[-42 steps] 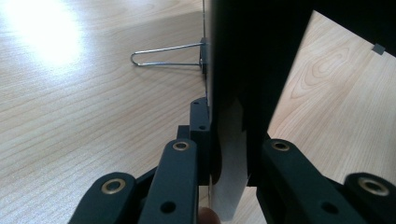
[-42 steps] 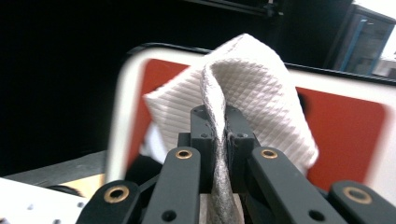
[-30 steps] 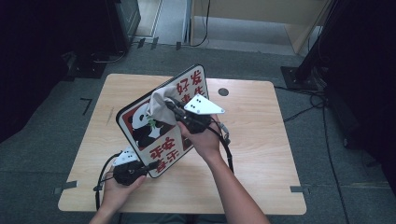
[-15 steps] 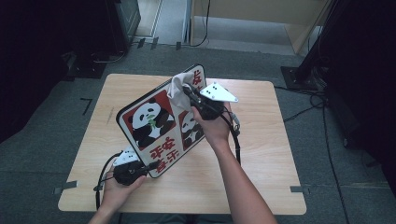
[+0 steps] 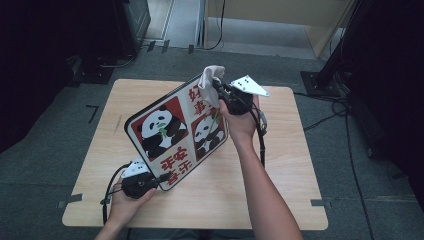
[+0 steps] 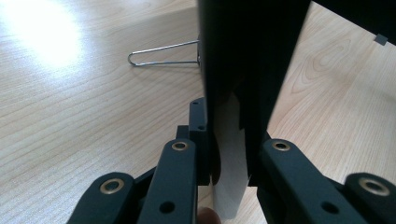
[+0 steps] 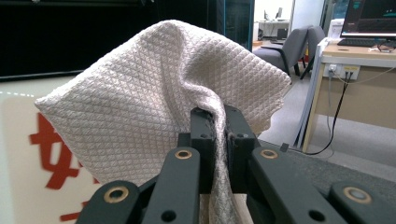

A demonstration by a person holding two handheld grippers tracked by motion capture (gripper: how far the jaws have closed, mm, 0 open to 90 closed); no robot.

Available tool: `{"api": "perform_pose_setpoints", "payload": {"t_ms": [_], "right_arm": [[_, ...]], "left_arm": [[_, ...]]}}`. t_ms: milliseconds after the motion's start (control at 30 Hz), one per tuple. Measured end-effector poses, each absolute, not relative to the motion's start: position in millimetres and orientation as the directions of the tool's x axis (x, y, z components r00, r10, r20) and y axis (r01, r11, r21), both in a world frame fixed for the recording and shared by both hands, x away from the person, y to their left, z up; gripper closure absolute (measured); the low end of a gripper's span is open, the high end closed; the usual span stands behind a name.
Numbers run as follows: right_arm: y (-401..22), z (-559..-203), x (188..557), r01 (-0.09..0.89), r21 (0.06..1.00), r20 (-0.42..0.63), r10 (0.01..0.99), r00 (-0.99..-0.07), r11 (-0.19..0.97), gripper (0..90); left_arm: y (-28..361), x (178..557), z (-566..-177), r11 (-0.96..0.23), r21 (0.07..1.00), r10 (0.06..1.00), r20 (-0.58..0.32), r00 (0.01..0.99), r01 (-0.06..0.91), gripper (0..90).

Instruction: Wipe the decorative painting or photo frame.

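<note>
Wiping of a tilted panda-print board with a white waffle-weave cloth, seen from above a wooden table.

Left gripper: at the board's lower corner near the table's front edge, jaws clamped on the board's edge; in the left gripper view the dark board edge and a pale strip sit pressed between the two black jaws. A wire stand lies on the tabletop just behind the board.

Right gripper: at the board's raised far corner, jaws closed tight on a fold of the cloth; the rest of the fabric fans out above and to the left of the jaws, over the cream surface with red characters.

Board: propped at a slant, lower corner near the table, upper corner lifted toward the far side, printed face with two pandas and red characters turned up and toward the left.

For a clean pass: cloth kept flat against the printed face, not bunched at the jaw tips; pressure light and even, since a hard push at the high corner would likely lever the board against the single clamp below; strokes overlapped and run out past the rim; left clamp held firm and steady throughout.
</note>
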State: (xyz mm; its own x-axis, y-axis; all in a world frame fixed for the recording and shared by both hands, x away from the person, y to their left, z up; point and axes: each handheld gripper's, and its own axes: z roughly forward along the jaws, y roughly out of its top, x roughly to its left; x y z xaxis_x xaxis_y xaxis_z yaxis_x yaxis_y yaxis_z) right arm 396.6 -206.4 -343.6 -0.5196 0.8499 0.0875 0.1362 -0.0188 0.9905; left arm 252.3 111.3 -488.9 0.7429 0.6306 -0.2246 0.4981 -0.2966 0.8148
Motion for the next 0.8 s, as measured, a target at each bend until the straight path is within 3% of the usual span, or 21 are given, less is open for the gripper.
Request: {"api": "perform_pose_setpoints", "payload": {"t_ms": [333, 800], "right_arm": [[-202.1, -340.1, 390.5, 0.144, 0.989, 0.112, 0.83, -0.546, -0.039, 85.4], [-135.4, -332.8, 332.1, 0.064, 0.998, 0.045, 0.717, -0.695, -0.001, 85.3]], "left_arm": [[110.5, 252.2, -488.4, -0.301, 0.812, 0.632, -0.222, 0.742, 0.499, 81.1], [110.5, 252.3, -488.4, -0.302, 0.812, 0.632, -0.222, 0.742, 0.499, 81.1]]}}
